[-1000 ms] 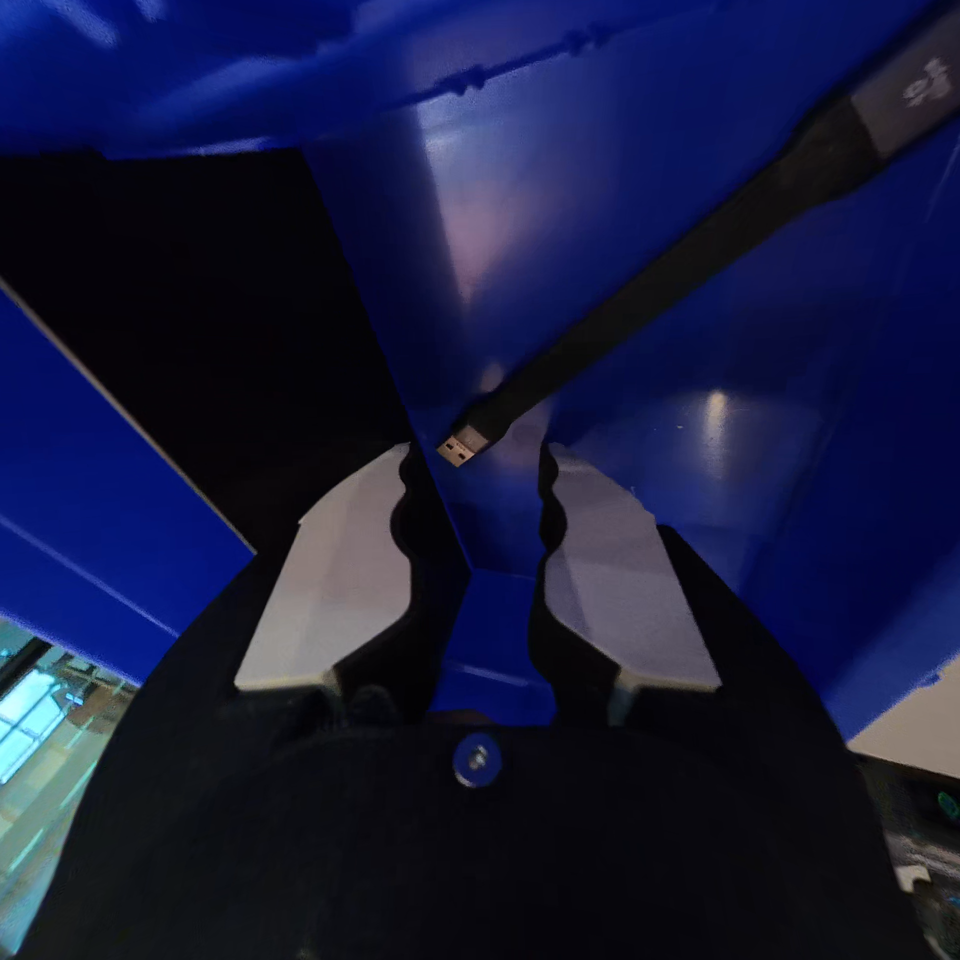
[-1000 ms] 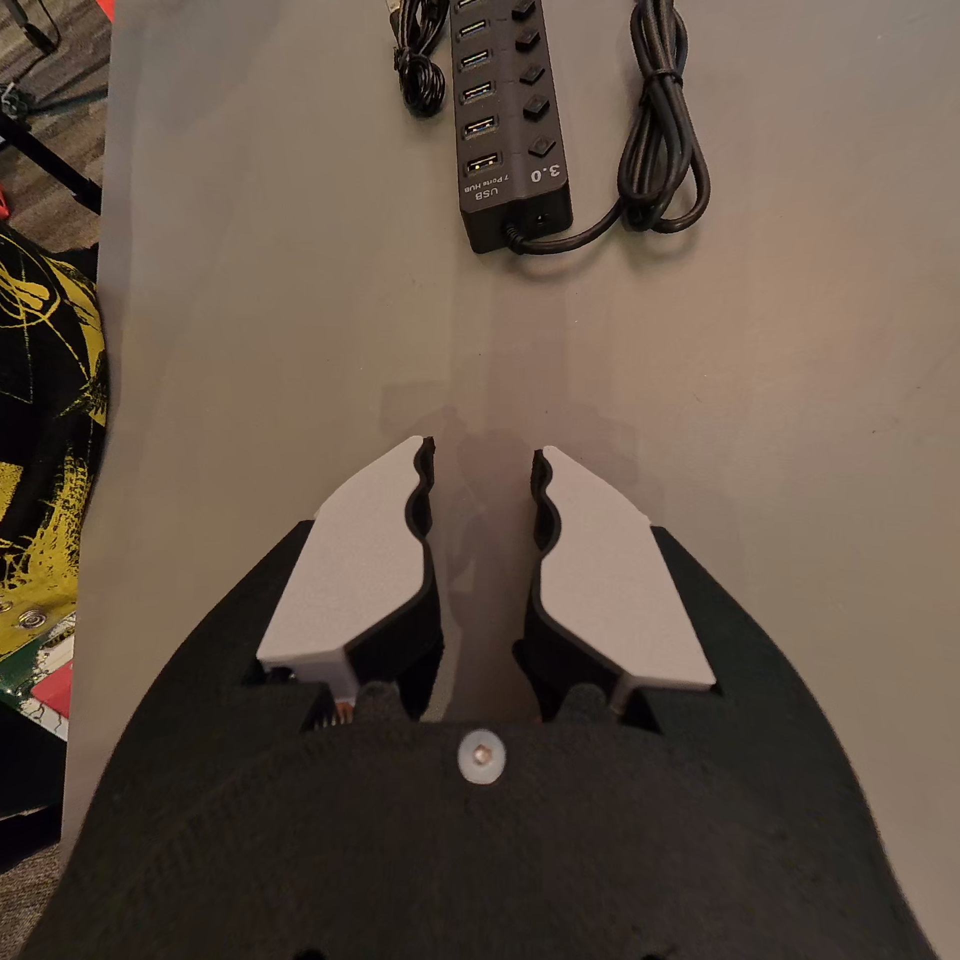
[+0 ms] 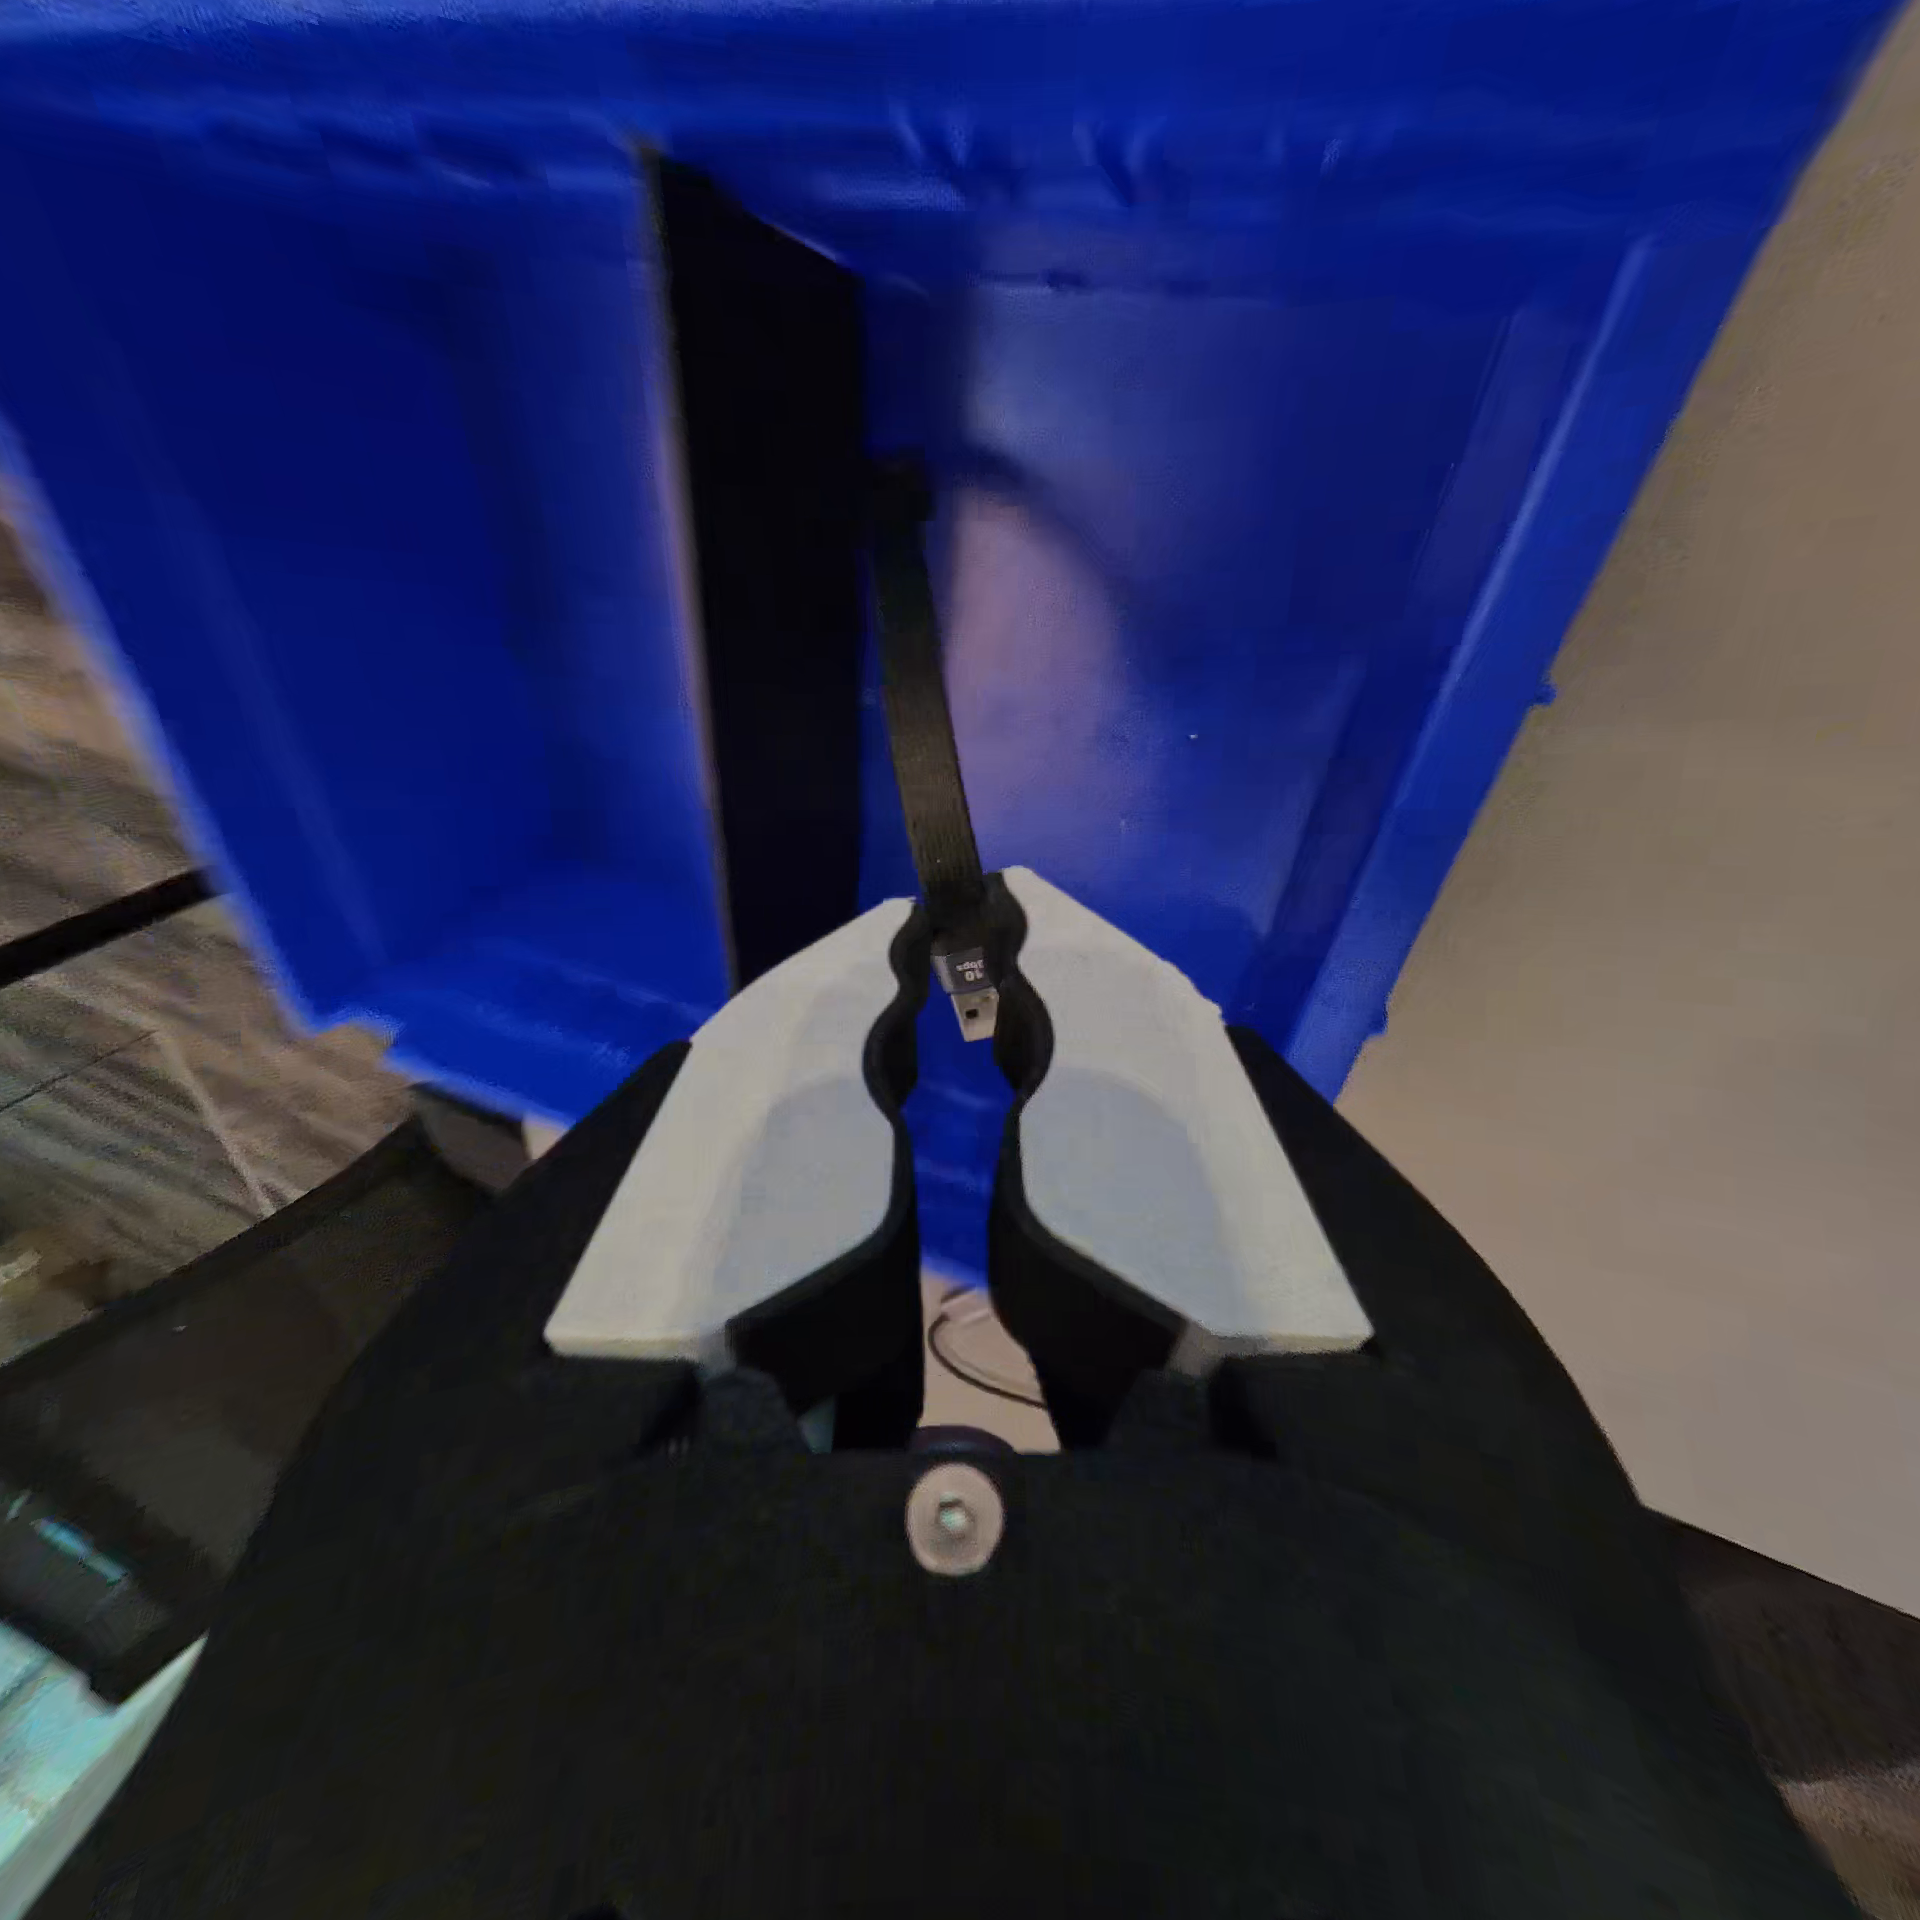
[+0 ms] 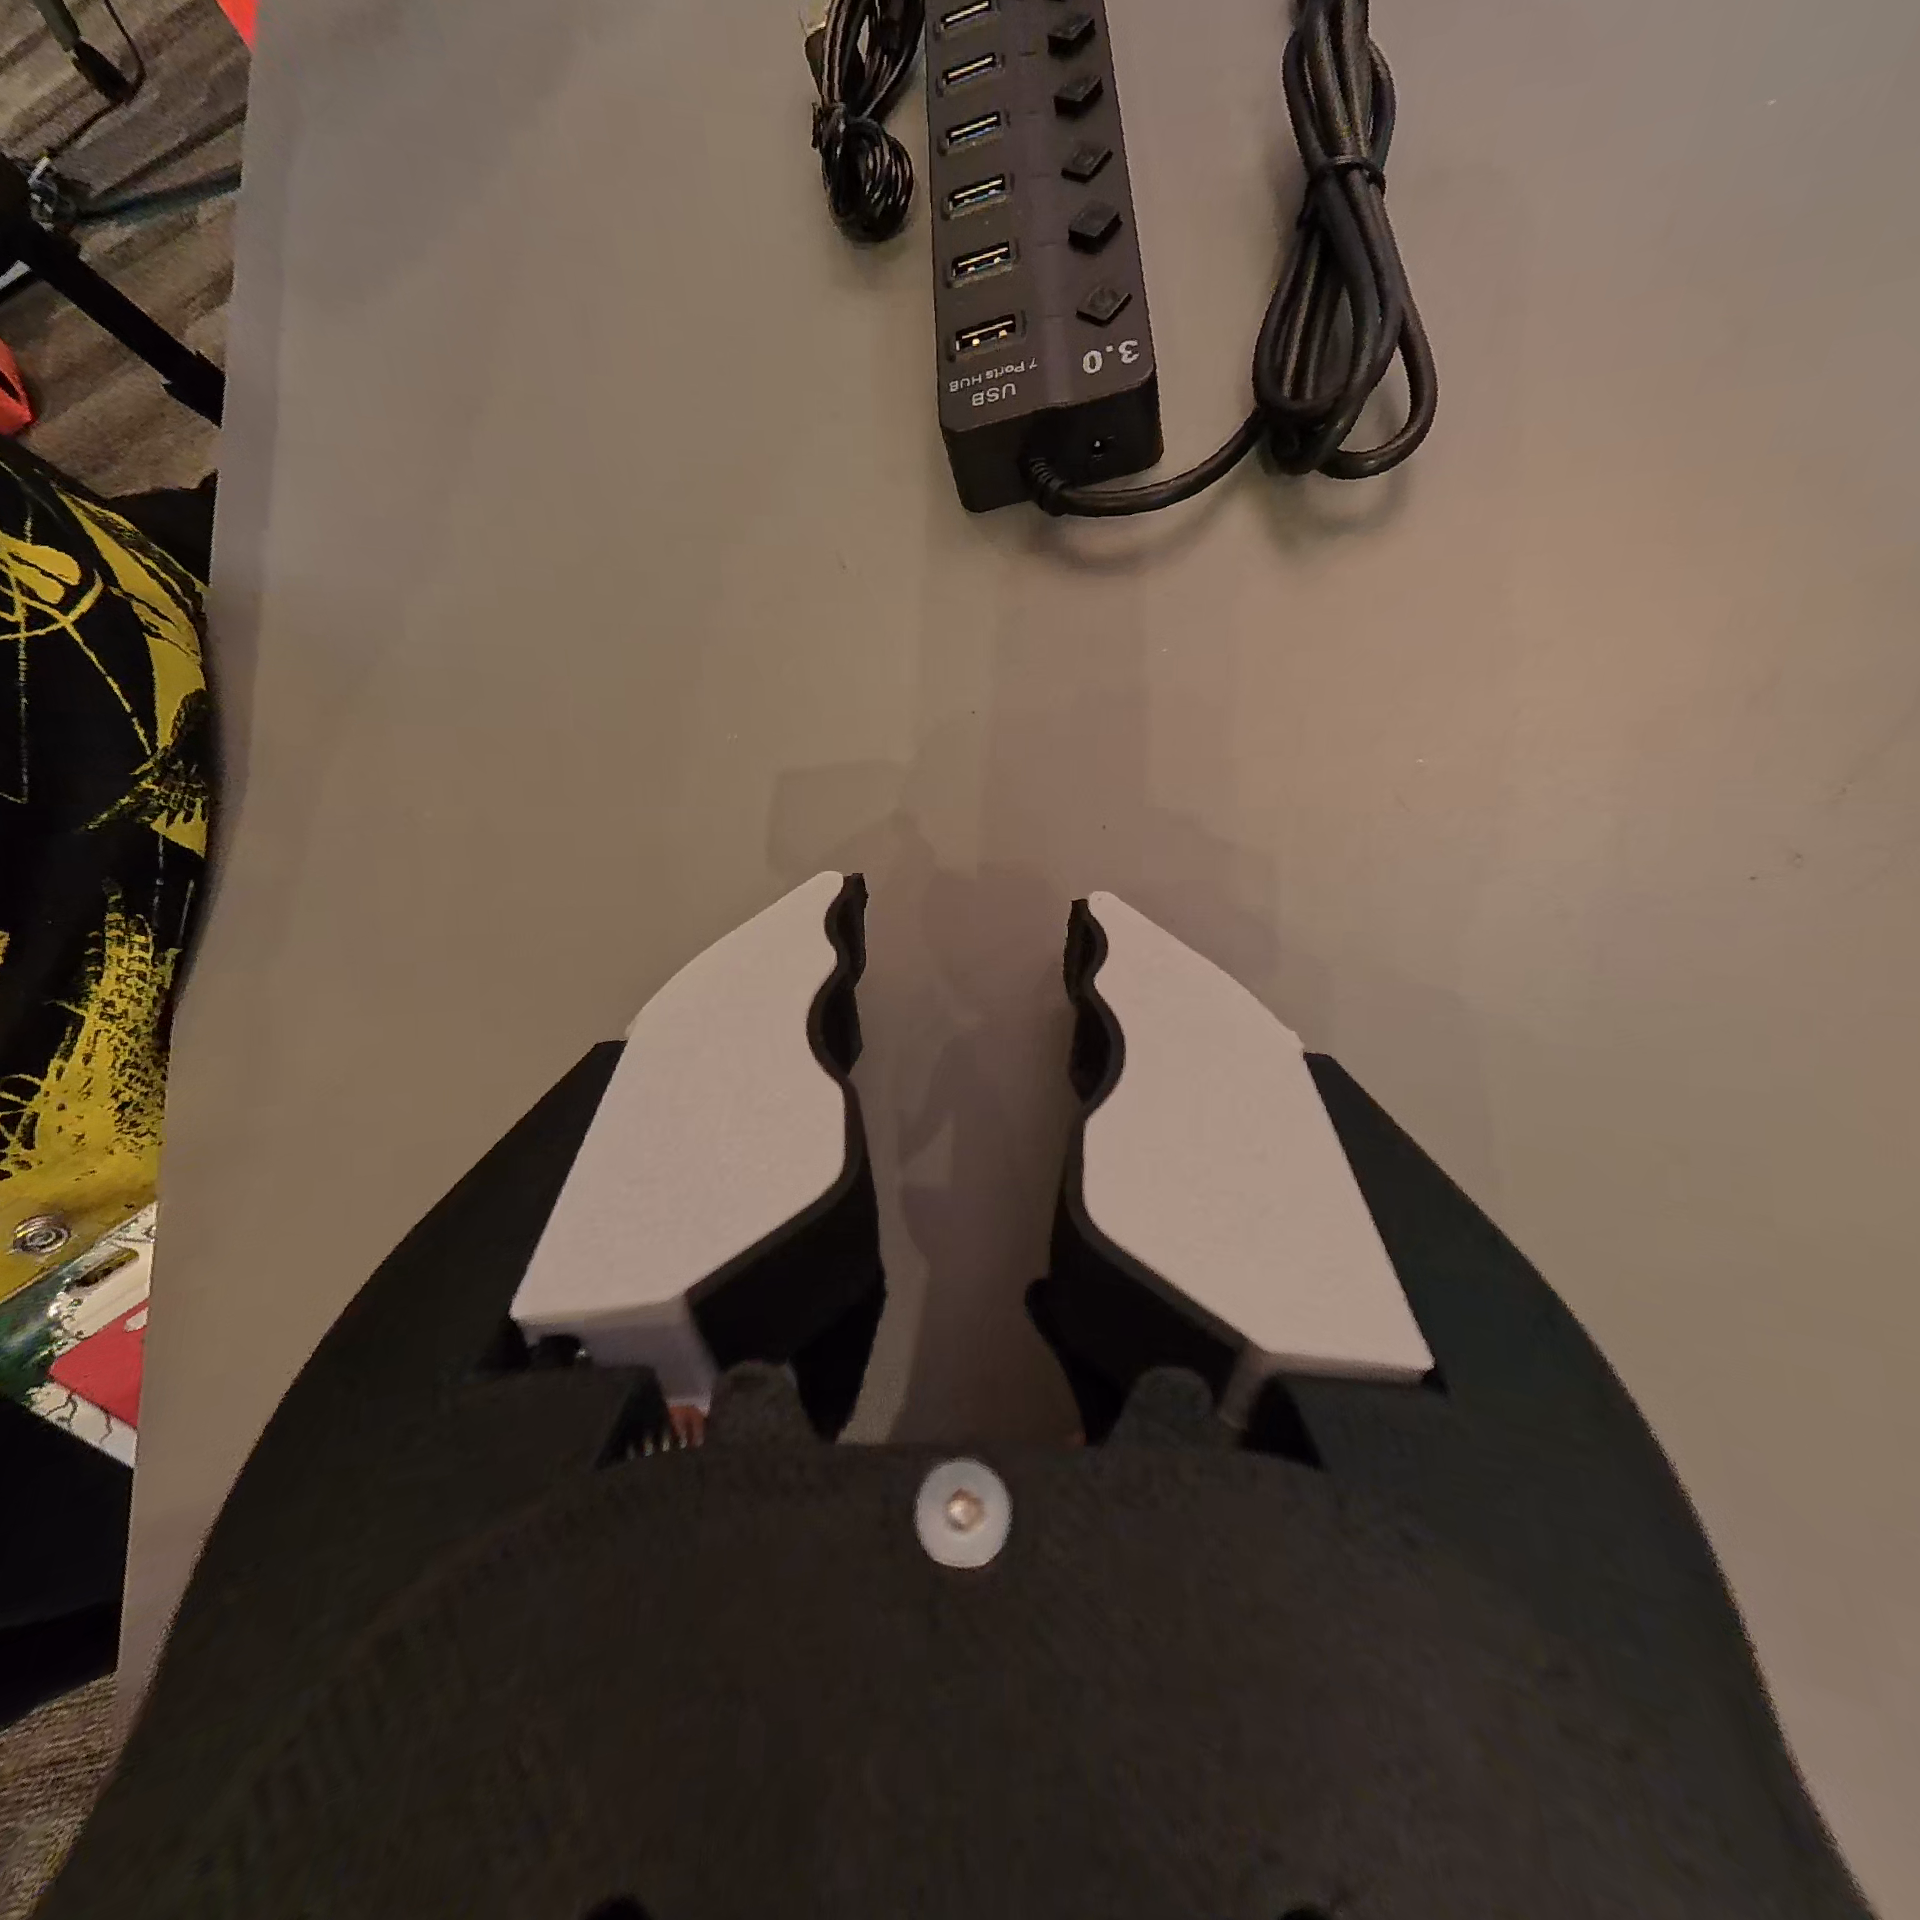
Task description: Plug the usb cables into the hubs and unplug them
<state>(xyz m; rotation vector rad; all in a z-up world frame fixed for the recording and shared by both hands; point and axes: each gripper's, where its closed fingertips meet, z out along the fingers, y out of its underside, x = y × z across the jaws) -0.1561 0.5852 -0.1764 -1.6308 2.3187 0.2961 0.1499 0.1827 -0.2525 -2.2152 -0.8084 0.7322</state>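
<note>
- Left wrist view: your left gripper [image 3: 961, 940] is clenched on the flat black USB cable [image 3: 925, 717], close to its end, with the wavy black pads pressing it from both sides at the very tips.
- The cable's grey connector housing and silver plug [image 3: 975, 1003] point back toward the gripper body, lying in the hollow between the two fingers just behind the pinch.
- From the fingertips the cable runs straight ahead and up, in front of the blue bin [image 3: 1195, 540] that fills most of the view beyond the gripper. A dark divider [image 3: 764, 582] stands inside the bin, just left of the cable.
- To the right of the gripper lies beige table surface [image 3: 1683, 935].
- Right wrist view: your right gripper [image 4: 966, 914] is released, its fingers spread with only bare table [image 4: 520, 675] between them.
- Well ahead of those fingertips, slightly to the right, lies the black USB hub [image 4: 1039, 249], its row of ports facing up.
- The hub's own cord leaves its near end and curls into a tied bundle [image 4: 1340, 270] on its right.
- Another bundled black cable [image 4: 862, 135] lies just left of the hub.
</note>
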